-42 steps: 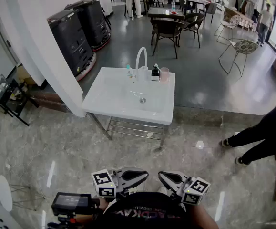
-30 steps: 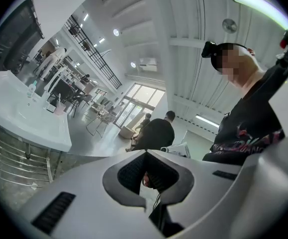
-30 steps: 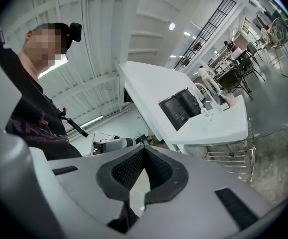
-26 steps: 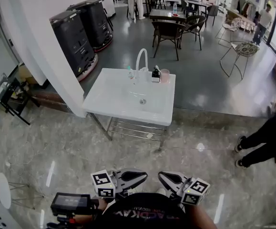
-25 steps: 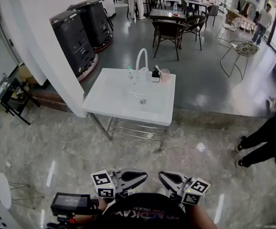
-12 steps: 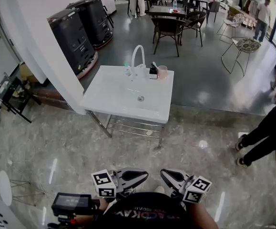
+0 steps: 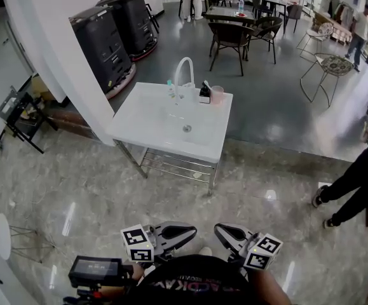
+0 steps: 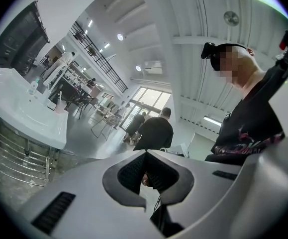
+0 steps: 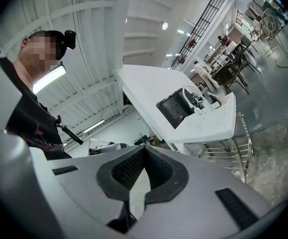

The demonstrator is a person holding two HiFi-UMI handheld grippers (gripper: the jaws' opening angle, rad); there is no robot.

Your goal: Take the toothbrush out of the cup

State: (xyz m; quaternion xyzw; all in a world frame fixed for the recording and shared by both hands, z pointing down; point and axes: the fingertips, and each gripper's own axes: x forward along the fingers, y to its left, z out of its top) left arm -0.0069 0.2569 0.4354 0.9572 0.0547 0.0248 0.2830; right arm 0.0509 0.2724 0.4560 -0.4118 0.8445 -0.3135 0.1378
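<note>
A white sink (image 7: 147, 129) on a metal frame stands some way ahead on the floor, far from both grippers. Behind its white faucet (image 7: 182, 75) sit a pink cup (image 7: 217, 94) and a small black holder (image 7: 204, 94) with a pale stick rising from it; the toothbrush is too small to make out. My left gripper (image 7: 192, 229) and right gripper (image 7: 218, 230) are held low by my body, both shut with nothing in them. The sink (image 8: 29, 118) shows at the left of the left gripper view, and the sink (image 9: 203, 121) at the right of the right gripper view.
A white wall corner (image 7: 56, 56) and two black machines (image 7: 104, 43) stand left of the sink. Café chairs and tables (image 7: 234, 33) lie beyond it. A person's legs (image 7: 355, 189) are on the right. A black folding rack (image 7: 15, 116) is at the left.
The head view has shifted a little, so the sink sits slightly lower and left. The person on the right has stepped further right. Both grippers stay shut and still.
</note>
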